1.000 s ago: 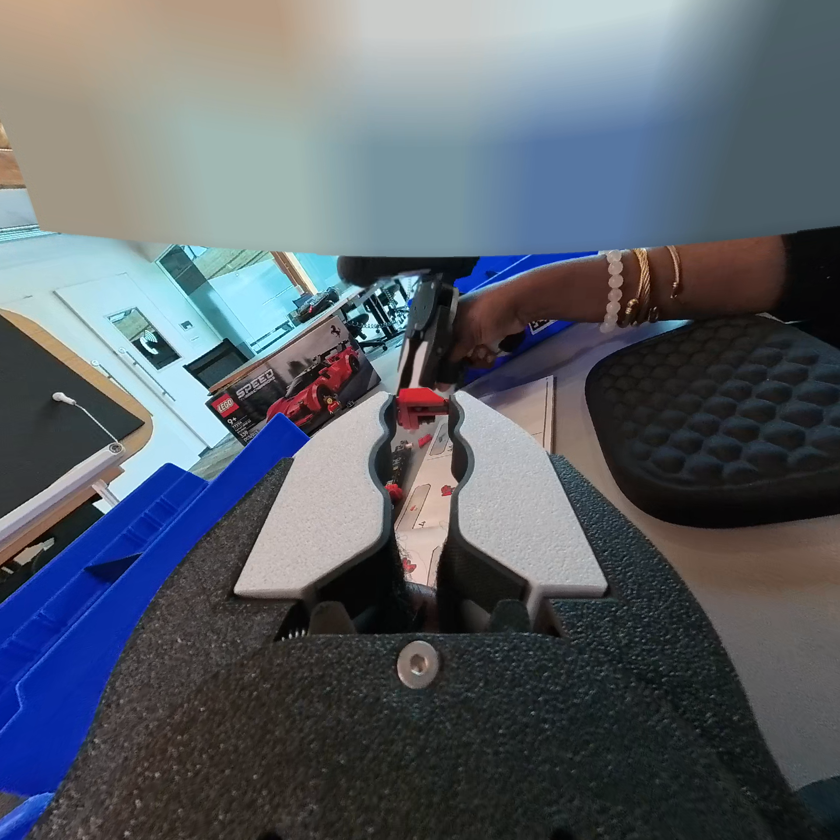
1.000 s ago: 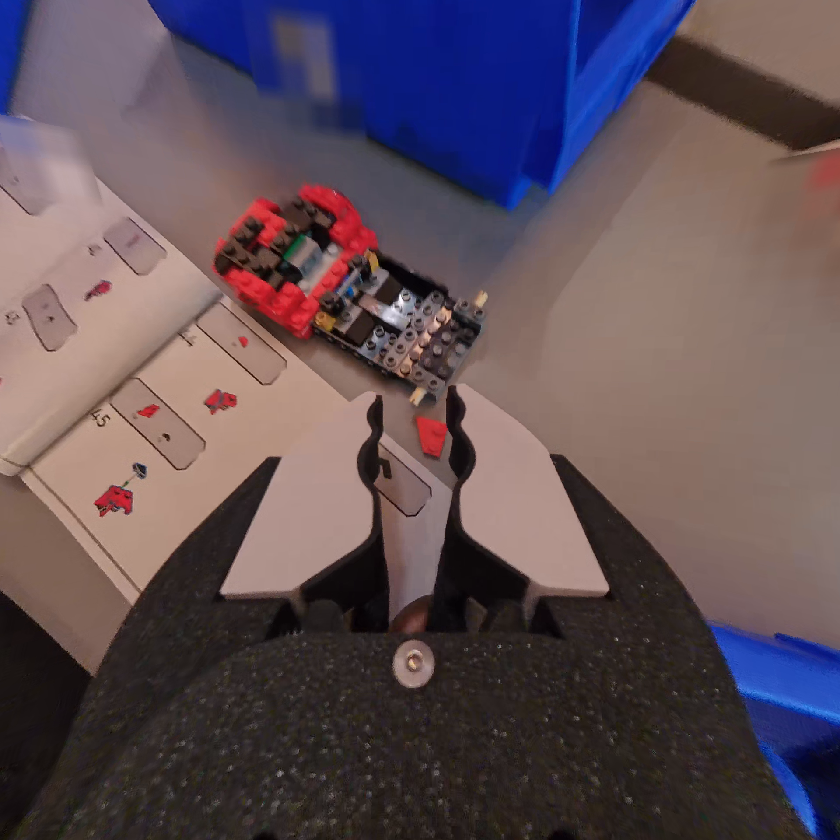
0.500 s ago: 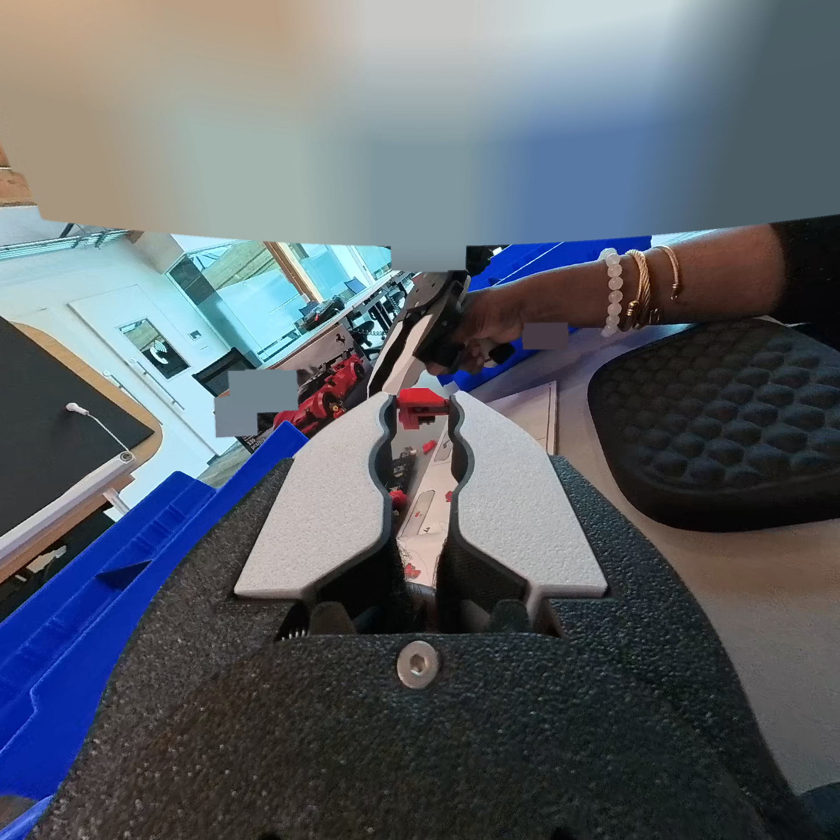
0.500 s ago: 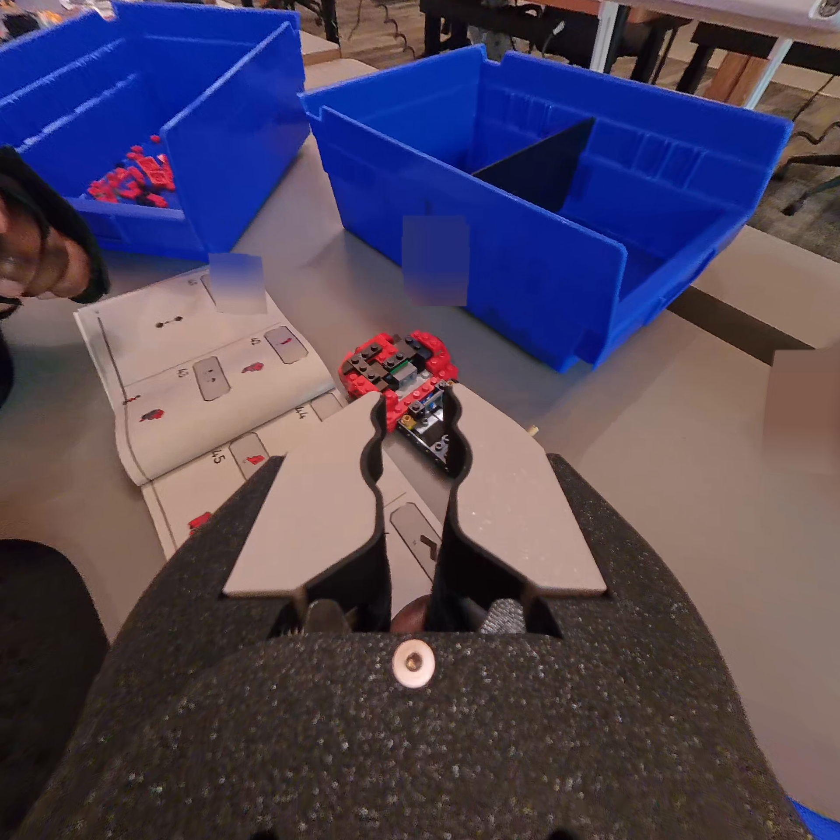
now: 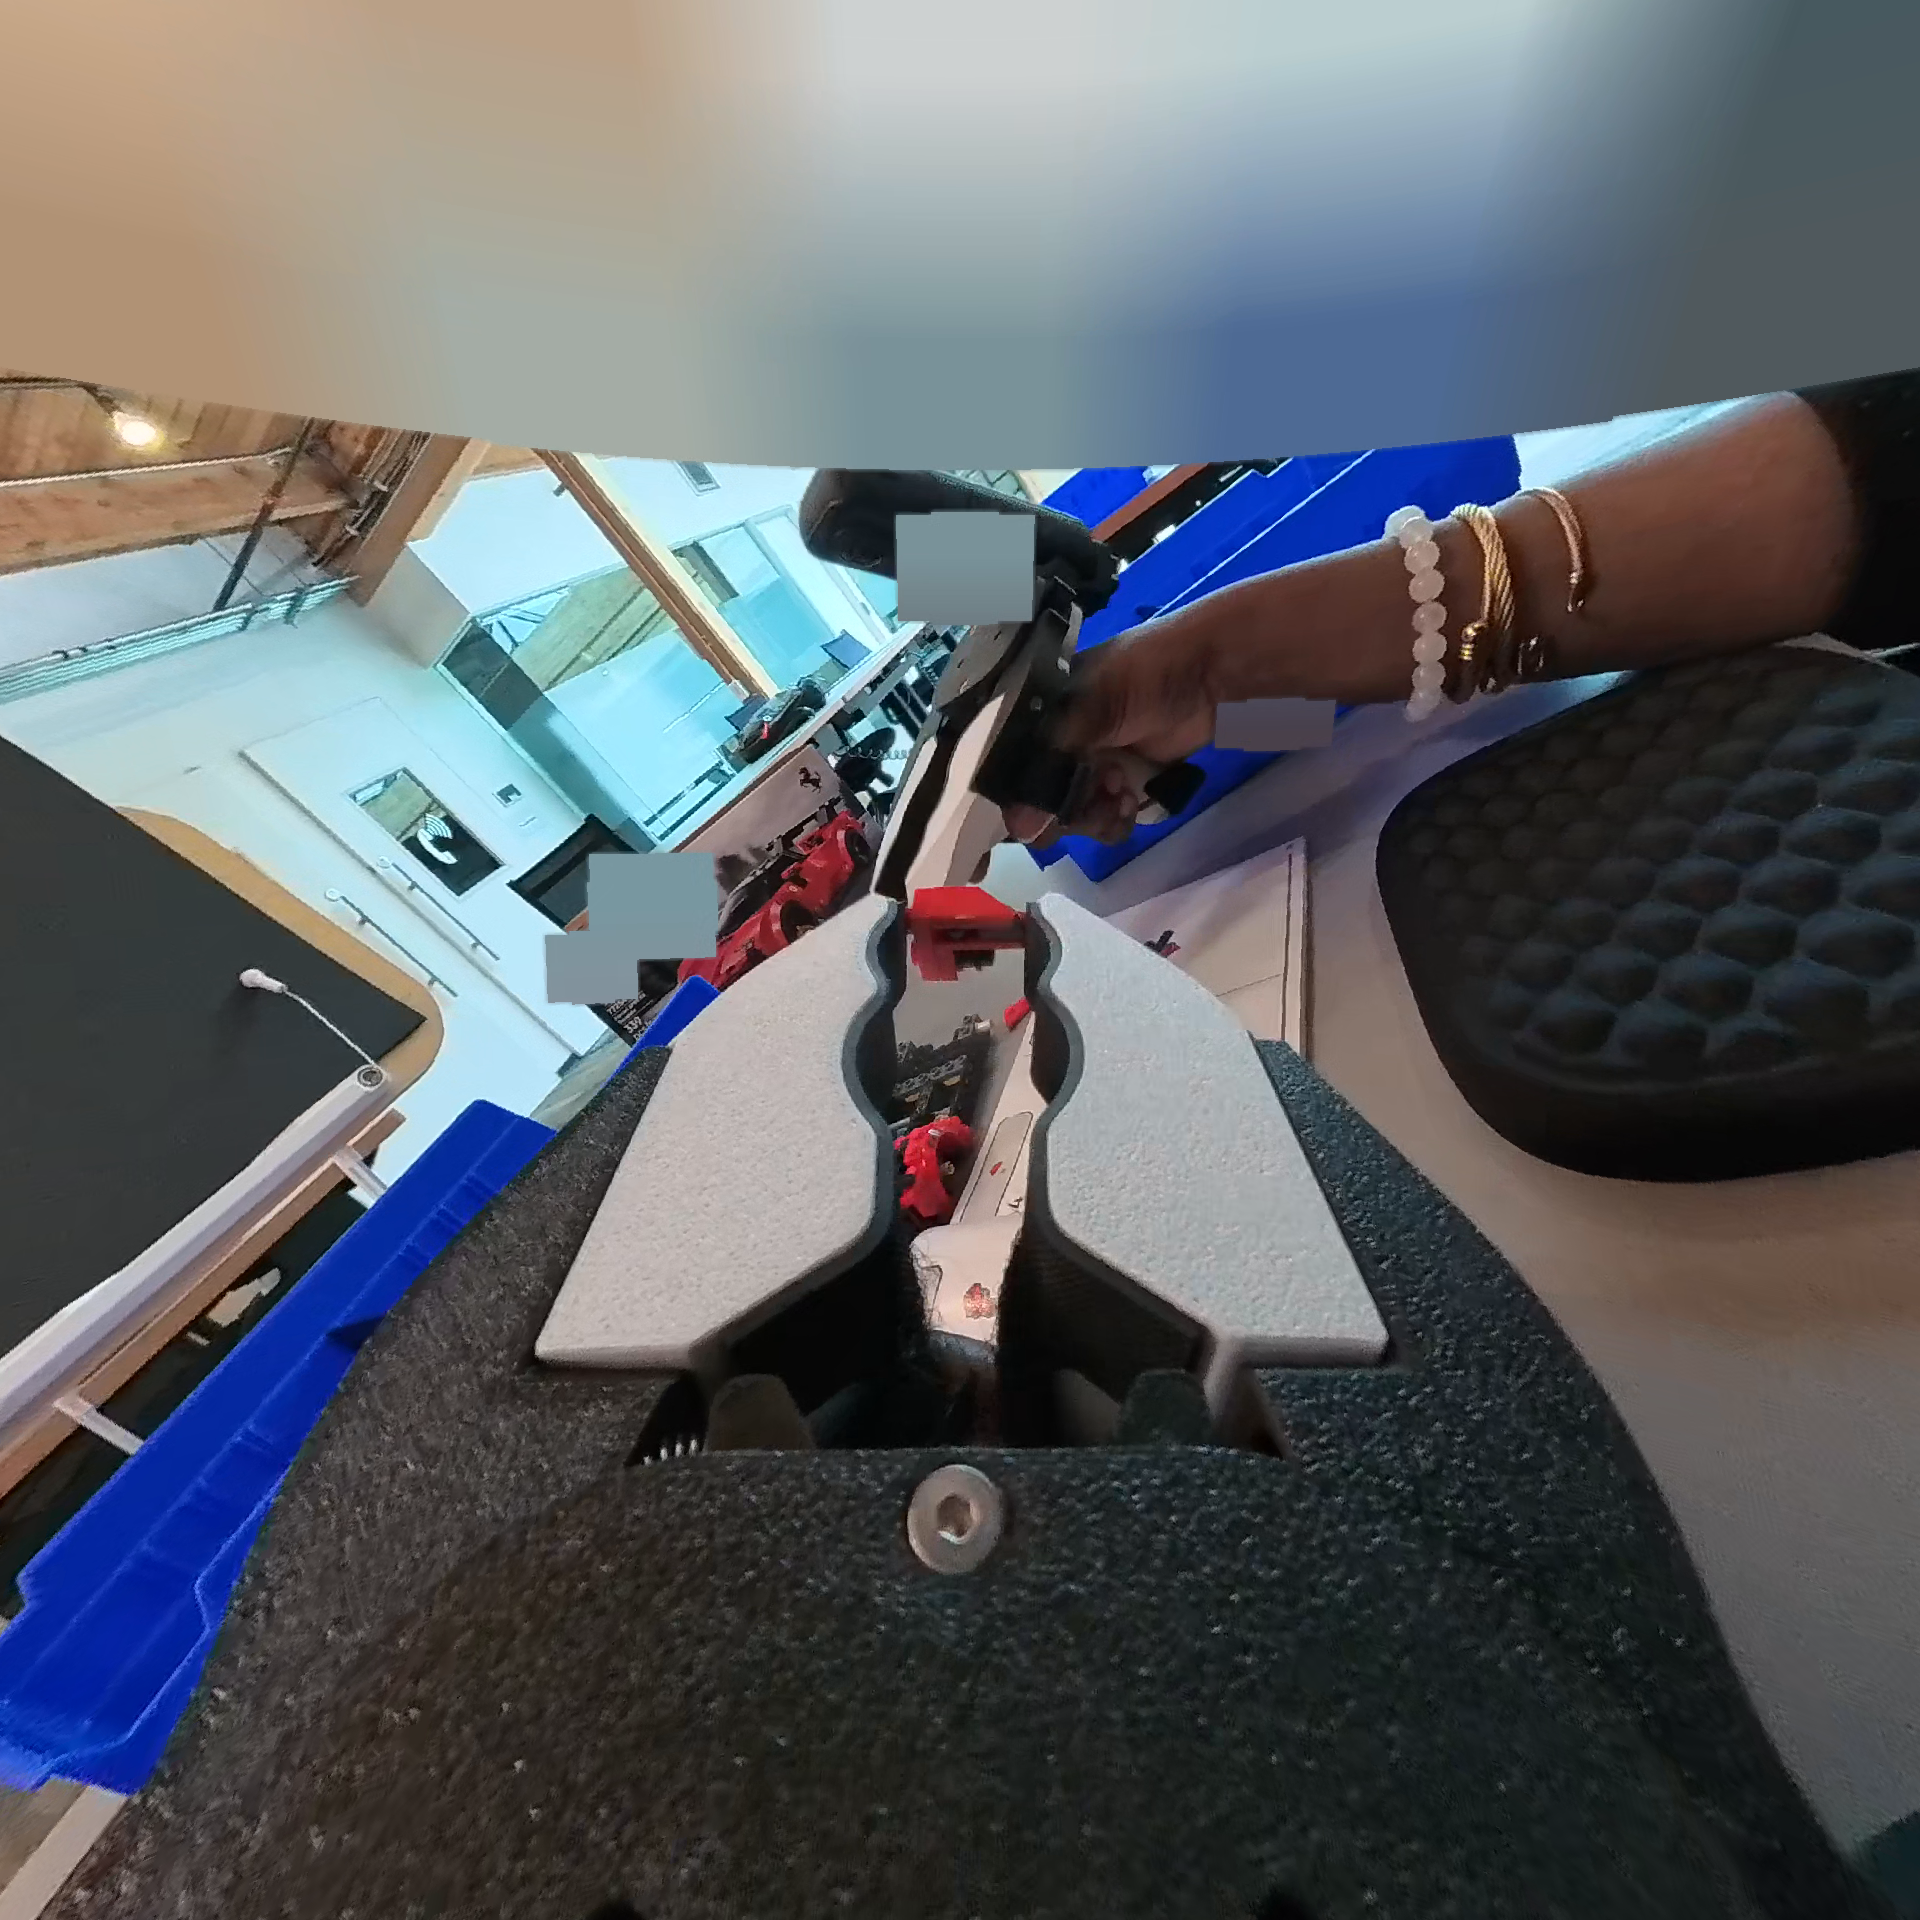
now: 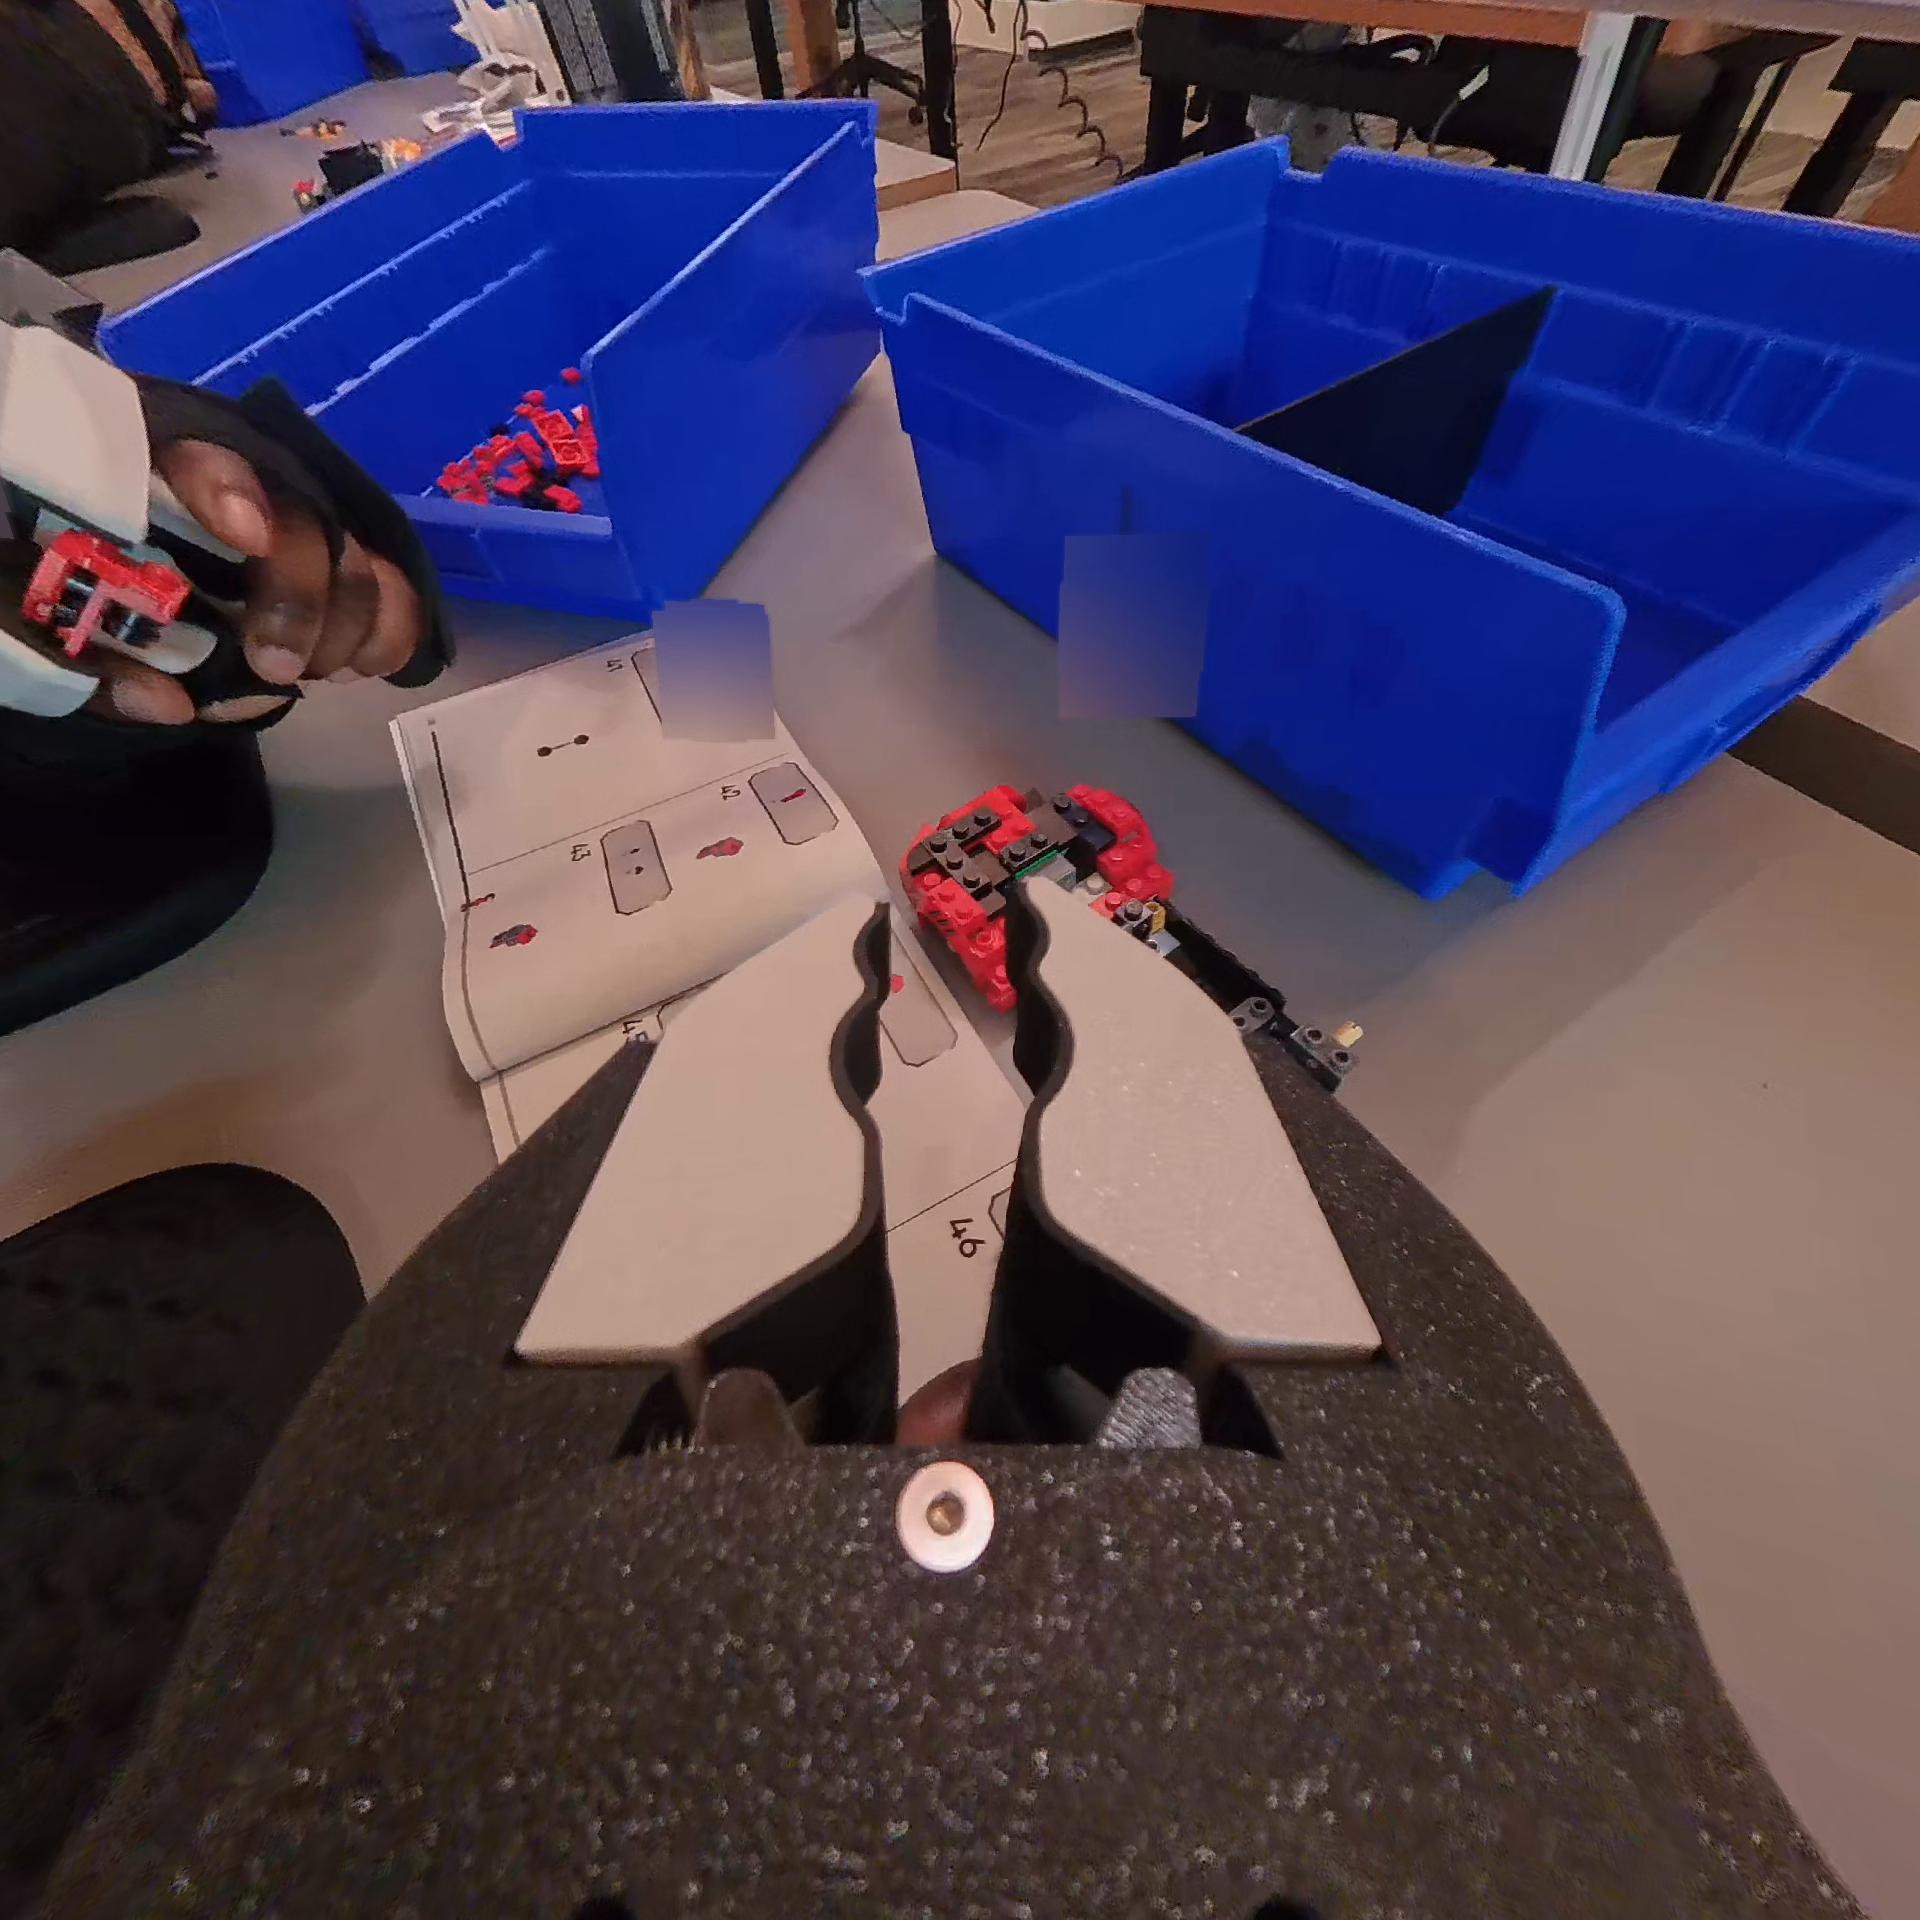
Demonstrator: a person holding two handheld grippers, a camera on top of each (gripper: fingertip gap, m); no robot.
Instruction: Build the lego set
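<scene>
Two tools: my left tool [image 5: 961, 914] is clamped on a red lego piece [image 5: 958, 930], my right tool [image 6: 951, 914] gapes empty above the half-built car [image 6: 1023, 868] on the counter [image 6: 1507, 1195].

On the counter [image 6: 1558, 1195]: booklet [image 6: 623, 883] at centre, car [image 6: 1039, 883] just right of it, touching its edge. Behind booklet, bin w/ loose bricks [image 6: 520, 457] inside; a 2nd bin [image 6: 1351, 623], w/ divider, behind the car, to the right. Pad [image 6: 156, 1351] at near left. Left gripper [image 6: 62, 613] w/ sub-assembly [image 6: 99, 597] up at far left, above counter. Right gripper [image 6: 951, 925] over booklet's right edge, near car.
</scene>
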